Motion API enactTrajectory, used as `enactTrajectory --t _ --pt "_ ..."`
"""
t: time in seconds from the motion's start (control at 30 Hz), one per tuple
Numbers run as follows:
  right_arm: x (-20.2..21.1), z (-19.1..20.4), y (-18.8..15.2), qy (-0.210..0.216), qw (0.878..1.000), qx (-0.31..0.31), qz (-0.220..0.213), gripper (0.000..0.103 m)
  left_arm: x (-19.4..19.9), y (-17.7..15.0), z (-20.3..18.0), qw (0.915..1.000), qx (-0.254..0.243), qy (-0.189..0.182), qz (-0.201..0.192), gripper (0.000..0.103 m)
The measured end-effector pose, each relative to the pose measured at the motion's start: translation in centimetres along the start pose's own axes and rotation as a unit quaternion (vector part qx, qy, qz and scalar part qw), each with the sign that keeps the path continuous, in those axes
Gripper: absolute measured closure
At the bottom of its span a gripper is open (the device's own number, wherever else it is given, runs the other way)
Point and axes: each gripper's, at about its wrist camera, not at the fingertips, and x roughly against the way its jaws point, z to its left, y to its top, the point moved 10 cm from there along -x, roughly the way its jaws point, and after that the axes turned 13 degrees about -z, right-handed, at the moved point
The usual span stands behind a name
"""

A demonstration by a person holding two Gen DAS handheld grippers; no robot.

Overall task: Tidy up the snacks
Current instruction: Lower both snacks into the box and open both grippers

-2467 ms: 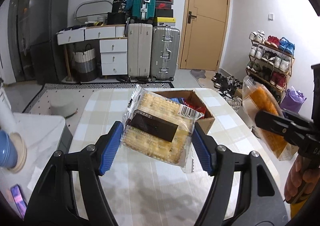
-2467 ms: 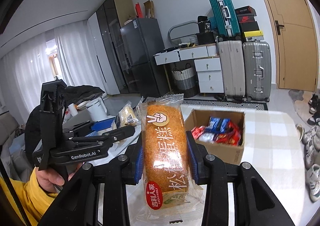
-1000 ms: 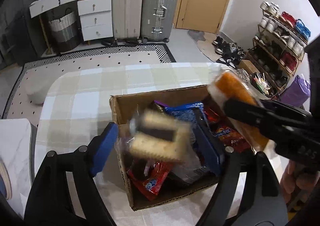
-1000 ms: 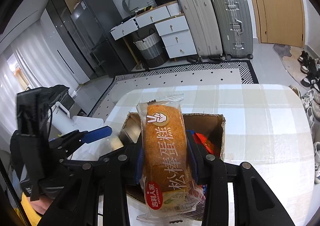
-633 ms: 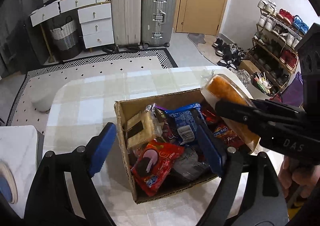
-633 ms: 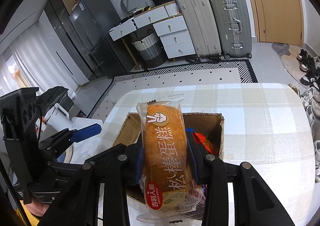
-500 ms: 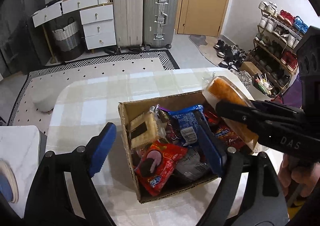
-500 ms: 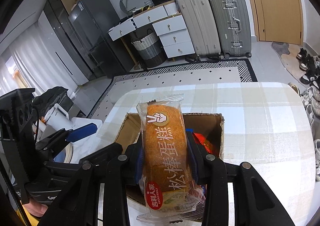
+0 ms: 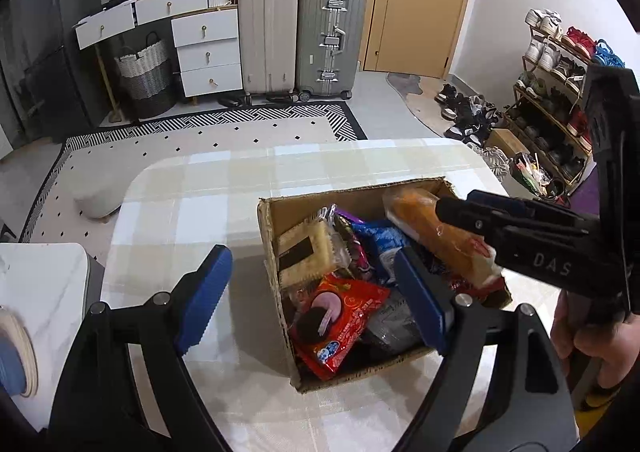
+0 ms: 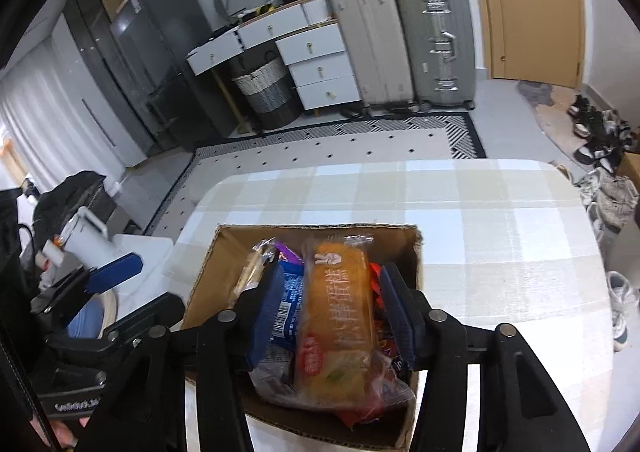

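Now cake (image 10: 340, 312) between right gripper (image 10: 332, 312) jaws — (loose).

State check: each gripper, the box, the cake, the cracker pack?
Left gripper: open, empty.
Right gripper: jaws just opening, orange cake roll pack loose between fingers.
Brown cardboard box: open-topped, holding snacks.
Pale cracker pack: in box, at left wall.

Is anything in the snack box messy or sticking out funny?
Yes. The long orange cake roll in clear wrap lies slanted atop the heap in the brown cardboard box, between the right gripper's just-opened jaws. The cracker pack with a dark label stands on edge against the box's wall. Nothing has spilled onto the checked tablecloth.
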Motion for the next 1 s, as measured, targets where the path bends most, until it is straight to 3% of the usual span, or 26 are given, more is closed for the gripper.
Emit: enactTrajectory --t 0.6,0.63,0.7,0.9,1.0 --pt "4.7 2.5 0.4 0.024 0.999 0.015 -0.031 0.051 4.2 0.5 -1.5 0.9996 -0.001 0.014 -0.026 0.019" --pt "5.1 2.6 0.4 0.027 0.999 0.014 -0.035 0.048 4.5 0.6 -1.5 0.9995 -0.001 0.015 -0.029 0.018" --pt "6.4 2.9 0.9 0.028 0.998 0.017 -0.052 0.030 5.4 0.9 -1.7 0.9992 0.000 0.018 -0.037 0.016" --pt "10.5 4.2 2.6 0.028 0.993 0.042 -0.105 0.009 8.5 1.8 -2.0 0.9965 -0.013 0.046 -0.068 0.011" --pt "12.5 4.9 3.0 0.033 0.991 0.047 -0.125 0.008 10.7 2.4 -2.3 0.9945 -0.012 0.049 -0.092 0.000"
